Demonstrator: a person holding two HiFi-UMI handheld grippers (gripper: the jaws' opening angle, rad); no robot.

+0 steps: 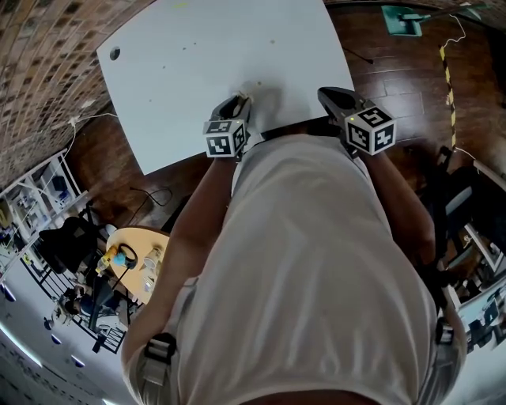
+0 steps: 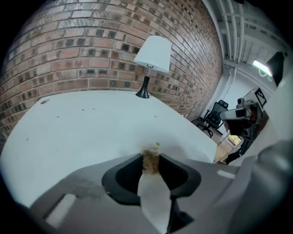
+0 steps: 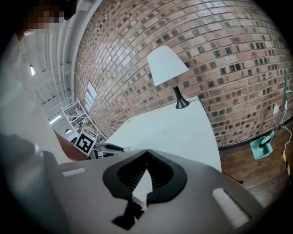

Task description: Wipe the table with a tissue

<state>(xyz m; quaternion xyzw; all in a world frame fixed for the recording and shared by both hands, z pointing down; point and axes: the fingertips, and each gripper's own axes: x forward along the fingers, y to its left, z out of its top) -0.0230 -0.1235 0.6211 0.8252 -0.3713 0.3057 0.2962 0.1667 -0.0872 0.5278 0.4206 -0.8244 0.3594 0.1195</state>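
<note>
The white table (image 1: 198, 55) lies in front of me, seen from above in the head view. My left gripper (image 2: 150, 158) is at the table's near edge, shut on a tissue (image 2: 154, 194). The tissue is white along the jaws and stained brown at the tip, which rests on the tabletop. A small crumb (image 2: 157, 145) lies just beyond that tip. In the head view the left gripper (image 1: 236, 111) is over the near edge. My right gripper (image 1: 338, 101) hovers at the table's near right corner. Its jaws (image 3: 147, 153) are shut with nothing in them.
A white-shaded lamp (image 2: 152, 55) stands at the table's far end by the brick wall (image 2: 91, 50). A cable hole (image 1: 115, 54) marks the far left corner. A green dustpan (image 1: 403, 20) and cables lie on the wooden floor. An office chair (image 2: 215, 114) stands to the right.
</note>
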